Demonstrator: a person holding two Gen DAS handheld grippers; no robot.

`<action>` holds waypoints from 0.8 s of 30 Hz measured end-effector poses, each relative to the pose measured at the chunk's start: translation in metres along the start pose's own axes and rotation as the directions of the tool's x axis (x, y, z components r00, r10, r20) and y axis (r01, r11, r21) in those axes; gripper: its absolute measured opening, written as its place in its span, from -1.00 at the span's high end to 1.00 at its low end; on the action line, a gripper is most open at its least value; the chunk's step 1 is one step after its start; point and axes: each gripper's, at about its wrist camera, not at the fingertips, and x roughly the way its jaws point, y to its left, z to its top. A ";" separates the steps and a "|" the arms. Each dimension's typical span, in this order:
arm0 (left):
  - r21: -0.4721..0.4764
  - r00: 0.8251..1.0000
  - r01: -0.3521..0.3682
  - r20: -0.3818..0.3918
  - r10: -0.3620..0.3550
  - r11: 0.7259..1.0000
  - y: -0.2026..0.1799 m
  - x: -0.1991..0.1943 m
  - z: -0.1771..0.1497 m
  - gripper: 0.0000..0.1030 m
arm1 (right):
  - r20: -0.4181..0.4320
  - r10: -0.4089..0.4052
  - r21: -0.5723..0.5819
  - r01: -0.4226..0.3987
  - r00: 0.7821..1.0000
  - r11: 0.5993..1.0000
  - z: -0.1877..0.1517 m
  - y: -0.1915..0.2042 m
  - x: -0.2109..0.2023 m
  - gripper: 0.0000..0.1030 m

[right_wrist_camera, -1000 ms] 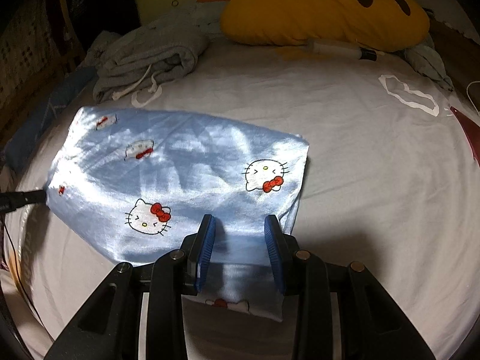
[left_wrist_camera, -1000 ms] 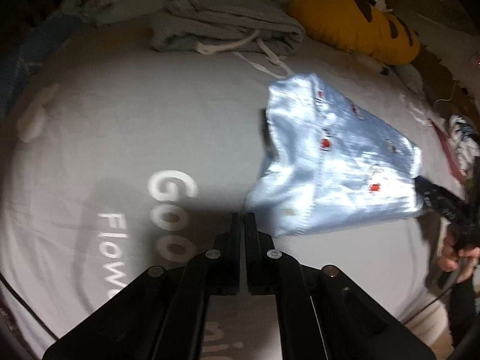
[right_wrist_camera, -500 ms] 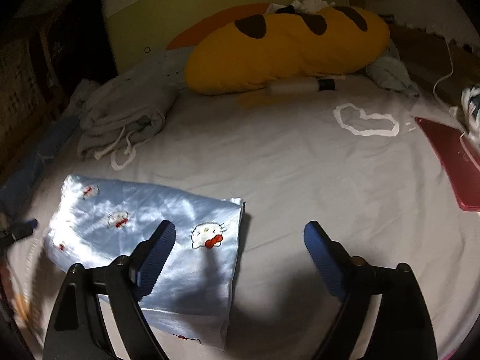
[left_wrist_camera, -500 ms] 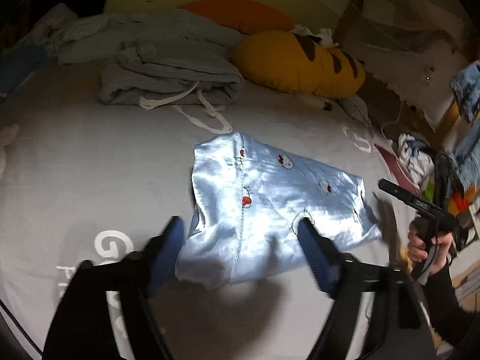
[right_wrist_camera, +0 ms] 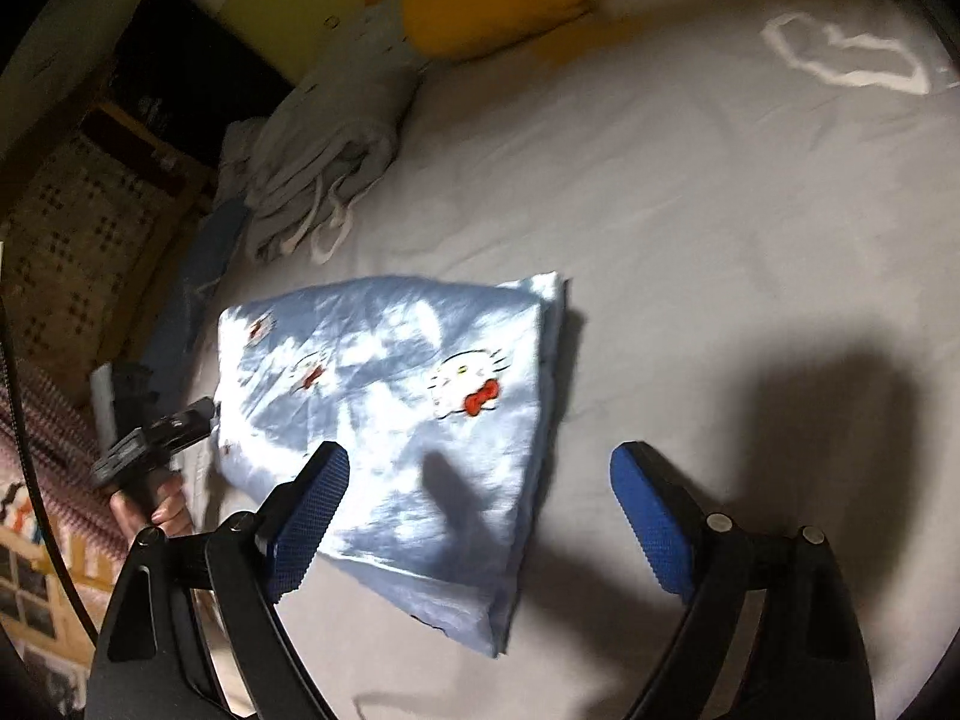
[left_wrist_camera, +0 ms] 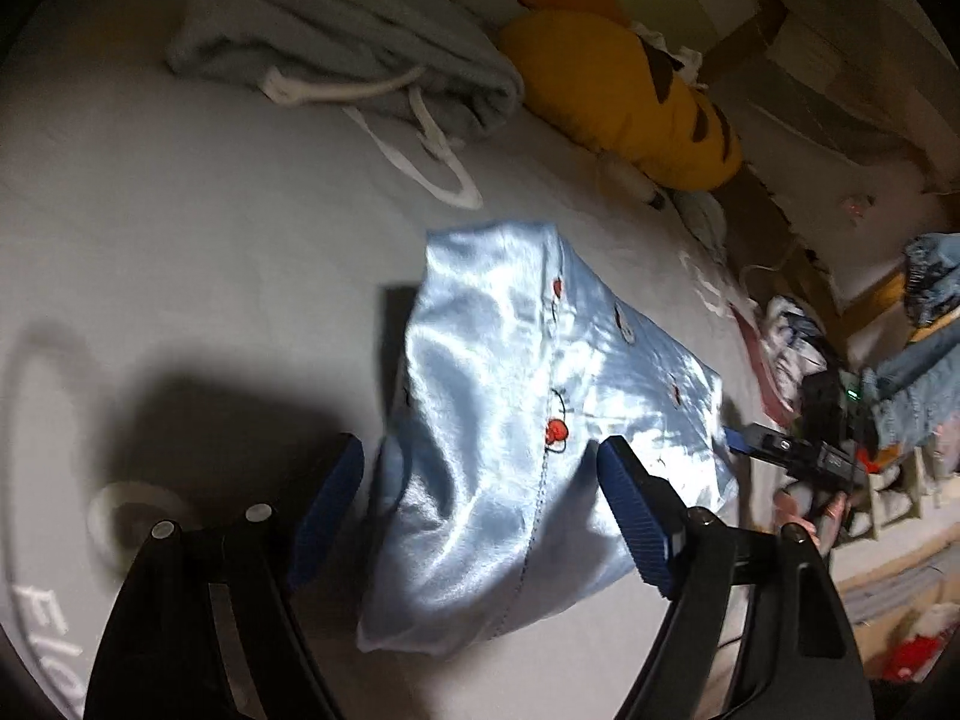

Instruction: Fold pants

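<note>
Grey bed sheet (right_wrist_camera: pixel 720 228) fills both views, and the folded pale-blue satin pants (right_wrist_camera: pixel 390 420) lie flat on it as a compact packet. Seen from the right wrist, the packet's long axis runs from centre-left down toward the lower middle, its folded edge facing right. The right tongs (right_wrist_camera: pixel 480 516) are spread wide and hold nothing, hovering just above the packet's near corner. The left tongs (left_wrist_camera: pixel 480 510) are likewise spread and empty over the opposite end. Grey sweatpants (left_wrist_camera: pixel 360 48) sit well apart, upper left.
</note>
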 end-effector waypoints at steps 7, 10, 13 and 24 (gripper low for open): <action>-0.100 0.973 0.229 0.003 -0.230 0.968 0.016 0.008 0.008 -0.52 | -0.040 0.086 -0.020 -0.087 0.995 0.996 0.010 0.006 0.023 -0.79; -0.081 0.969 0.247 -0.003 -0.248 0.966 0.010 0.011 0.008 -0.52 | -0.030 0.114 -0.024 -0.114 0.993 0.993 0.012 0.010 0.029 -0.80; -0.025 0.975 0.222 -0.026 -0.223 0.975 -0.003 0.019 0.006 -0.52 | -0.019 0.149 -0.025 -0.150 0.989 0.988 0.016 0.014 0.037 -0.80; 0.065 0.987 0.153 0.036 -0.155 0.986 -0.019 0.029 -0.003 -0.45 | 0.093 0.129 -0.098 -0.120 0.987 0.988 0.009 0.031 0.054 -0.22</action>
